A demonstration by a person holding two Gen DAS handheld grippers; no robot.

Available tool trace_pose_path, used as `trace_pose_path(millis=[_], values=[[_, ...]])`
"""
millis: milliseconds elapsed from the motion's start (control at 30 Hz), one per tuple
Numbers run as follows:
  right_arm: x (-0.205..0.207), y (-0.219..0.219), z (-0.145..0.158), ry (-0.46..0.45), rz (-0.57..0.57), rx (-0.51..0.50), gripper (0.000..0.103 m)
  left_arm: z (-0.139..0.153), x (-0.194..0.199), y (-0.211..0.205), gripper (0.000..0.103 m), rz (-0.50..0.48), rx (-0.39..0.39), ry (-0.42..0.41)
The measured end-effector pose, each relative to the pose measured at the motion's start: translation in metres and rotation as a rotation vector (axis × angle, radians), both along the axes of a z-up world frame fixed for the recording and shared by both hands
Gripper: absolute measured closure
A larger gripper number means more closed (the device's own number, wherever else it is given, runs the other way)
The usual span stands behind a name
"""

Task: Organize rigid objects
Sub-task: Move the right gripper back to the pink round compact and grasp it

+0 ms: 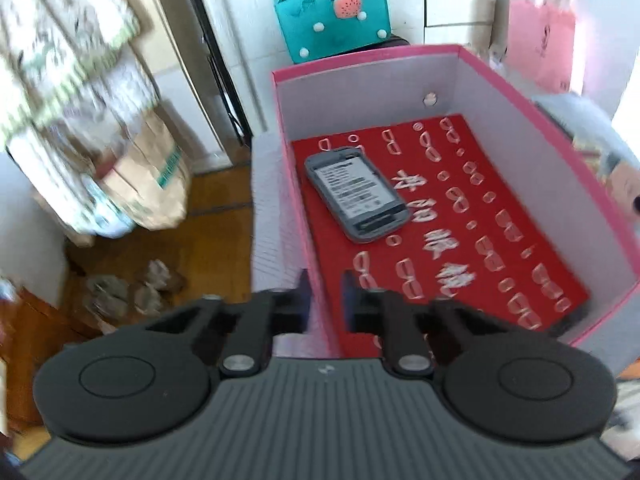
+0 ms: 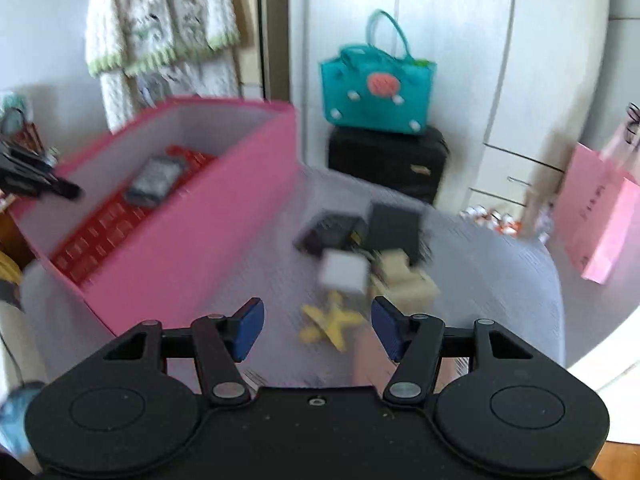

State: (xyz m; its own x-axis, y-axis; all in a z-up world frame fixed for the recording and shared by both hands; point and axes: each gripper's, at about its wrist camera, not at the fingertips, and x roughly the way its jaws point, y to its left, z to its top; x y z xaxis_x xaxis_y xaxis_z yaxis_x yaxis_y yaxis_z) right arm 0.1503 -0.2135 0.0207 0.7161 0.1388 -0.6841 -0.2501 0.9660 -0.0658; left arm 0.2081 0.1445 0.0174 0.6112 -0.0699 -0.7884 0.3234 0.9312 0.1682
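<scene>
- The left gripper (image 1: pixel 325 300), low centre of its own view, is clamped on the near wall of the pink box (image 1: pixel 520 80) — its pads sit either side of the pink edge. If that pinch slips or twists, the box could skew on the grey cushion (image 1: pixel 266 208) or tip toward the wooden floor at lower left.
- Inside the box, mid-frame in the left view, a grey phone-like device (image 1: pixel 356 194) lies flat on the red printed sheet (image 1: pixel 460 216); any jolt to the box would slide it.
- The right gripper (image 2: pixel 318 328) stands open with nothing between its pads, above the cushion in the lower centre of its view.
- Ahead of it, centre-right, the loose items sit crowded: a yellow star-shaped piece (image 2: pixel 328 322) nearest, a white cube (image 2: pixel 345 272) behind it, tan blocks (image 2: pixel 408 280) beside that, dark items (image 2: pixel 360 228) beyond. They touch or overlap — closing on one could nudge its neighbours or catch two at once.
- The right view is smeared by motion, so exact outlines are unclear; an approach judged on it could miss the star's thin arms and press into the soft cushion instead.
</scene>
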Motion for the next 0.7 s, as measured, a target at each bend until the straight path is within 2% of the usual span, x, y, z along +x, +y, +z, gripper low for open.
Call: trace_pose_path(millis=[200, 433, 700], values=[[-0.002, -0.019, -0.023, -0.004, -0.061, -0.122, 0.036, 0.001, -0.002, 0.002, 0.097, -0.007, 0.008, -0.018], [-0.003, -0.033, -0.031, -0.011, -0.046, -0.118, 0.026, 0.001, -0.001, 0.002, 0.097, 0.016, -0.006, -0.017], [0.006, -0.018, -0.046, -0.008, 0.002, -0.199, 0.019, 0.001, 0.003, 0.002, 0.098, 0.027, -0.018, 0.001]])
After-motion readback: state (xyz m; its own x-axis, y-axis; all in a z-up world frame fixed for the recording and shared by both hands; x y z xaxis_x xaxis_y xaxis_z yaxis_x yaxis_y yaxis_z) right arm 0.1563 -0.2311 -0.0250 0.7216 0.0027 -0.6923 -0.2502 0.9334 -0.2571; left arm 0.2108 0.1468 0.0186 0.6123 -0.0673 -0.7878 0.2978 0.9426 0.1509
